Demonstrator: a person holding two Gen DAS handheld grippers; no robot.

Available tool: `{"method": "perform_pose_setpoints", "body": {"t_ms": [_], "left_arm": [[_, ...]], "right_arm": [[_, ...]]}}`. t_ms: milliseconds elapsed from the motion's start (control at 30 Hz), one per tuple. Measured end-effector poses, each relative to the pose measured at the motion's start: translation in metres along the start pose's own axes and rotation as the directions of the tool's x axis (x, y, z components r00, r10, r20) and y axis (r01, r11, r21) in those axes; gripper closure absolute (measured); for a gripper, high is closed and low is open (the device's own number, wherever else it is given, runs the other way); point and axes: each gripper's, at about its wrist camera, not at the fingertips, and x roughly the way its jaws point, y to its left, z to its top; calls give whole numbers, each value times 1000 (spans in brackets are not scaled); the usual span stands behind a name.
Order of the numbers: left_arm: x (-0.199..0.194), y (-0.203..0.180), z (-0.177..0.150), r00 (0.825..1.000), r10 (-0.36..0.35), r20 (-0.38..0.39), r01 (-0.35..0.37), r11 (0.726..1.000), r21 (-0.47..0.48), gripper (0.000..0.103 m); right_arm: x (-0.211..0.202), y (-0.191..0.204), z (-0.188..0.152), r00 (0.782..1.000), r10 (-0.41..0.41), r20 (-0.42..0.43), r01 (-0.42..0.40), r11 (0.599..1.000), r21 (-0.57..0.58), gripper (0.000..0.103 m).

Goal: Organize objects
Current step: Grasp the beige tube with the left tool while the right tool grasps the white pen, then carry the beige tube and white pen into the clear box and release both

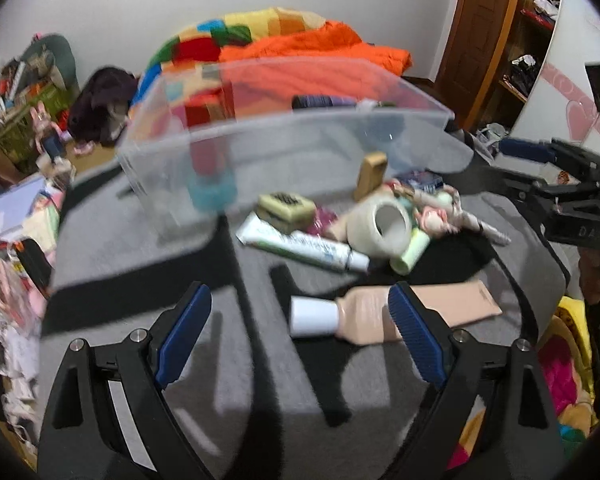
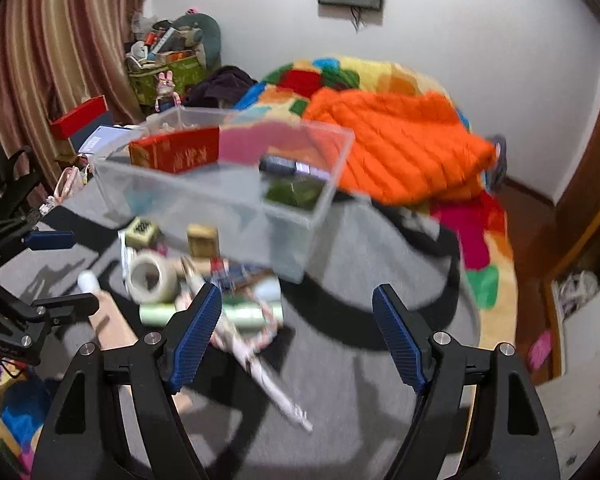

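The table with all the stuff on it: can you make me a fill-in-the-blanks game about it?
1. The clear bin stands on a ____ table.
2. The peach tube has a ____ cap.
3. The tape roll lies ____ the bin, not in it.
4. Both the left gripper and the right gripper have their jaws ____, holding nothing.

Missing words: grey; white; outside; open

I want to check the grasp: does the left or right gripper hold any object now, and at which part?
Nothing is held. The left gripper and the right gripper are both open, with empty fingers.
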Motion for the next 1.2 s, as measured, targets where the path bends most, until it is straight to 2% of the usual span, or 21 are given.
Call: {"method": "perform_pose_setpoints", "body": {"t_ms": [67,200,233,300,367,400,433,733,933,1200], "left_arm": [[5,-1,-4,999,-32,-14,32,999,-14,14],[7,-6,-10,998,-64,-5,64,998,-17,32],[5,-7,-12,997,-81,-3,81,997,-16,42],[1,-9,-14,995,-95,3,95,995,-17,52],[-2,-9,-16,997,-77,16,77,997,-13,58],[-4,-9,-18,997,-71,20,72,997,-14,64],[-6,-7,-19,997,-68,24,69,997,-20,69],[-25,6,-28,997,-7,75,12,998,-58,71],[-45,18,-29,992,5,127,7,995,-95,72],[-66,31,-18,982,17,189,8,991,-131,72]], "right_arm": [[4,-4,-10,999,27,-26,-27,999,25,28],[14,-2,-25,998,35,-58,-34,999,19,30],[17,-1,-27,997,39,-64,-37,999,20,36],[21,1,-29,995,63,-77,-62,998,20,47],[24,4,-30,992,96,-84,-95,995,19,58],[25,5,-30,991,100,-87,-99,995,16,66],[26,7,-31,990,104,-91,-103,995,10,70],[7,20,-39,994,101,-49,-102,994,-25,90],[-7,22,-43,994,106,-30,-107,994,-10,91],[-30,25,-32,993,105,47,-105,994,-13,93]]}}
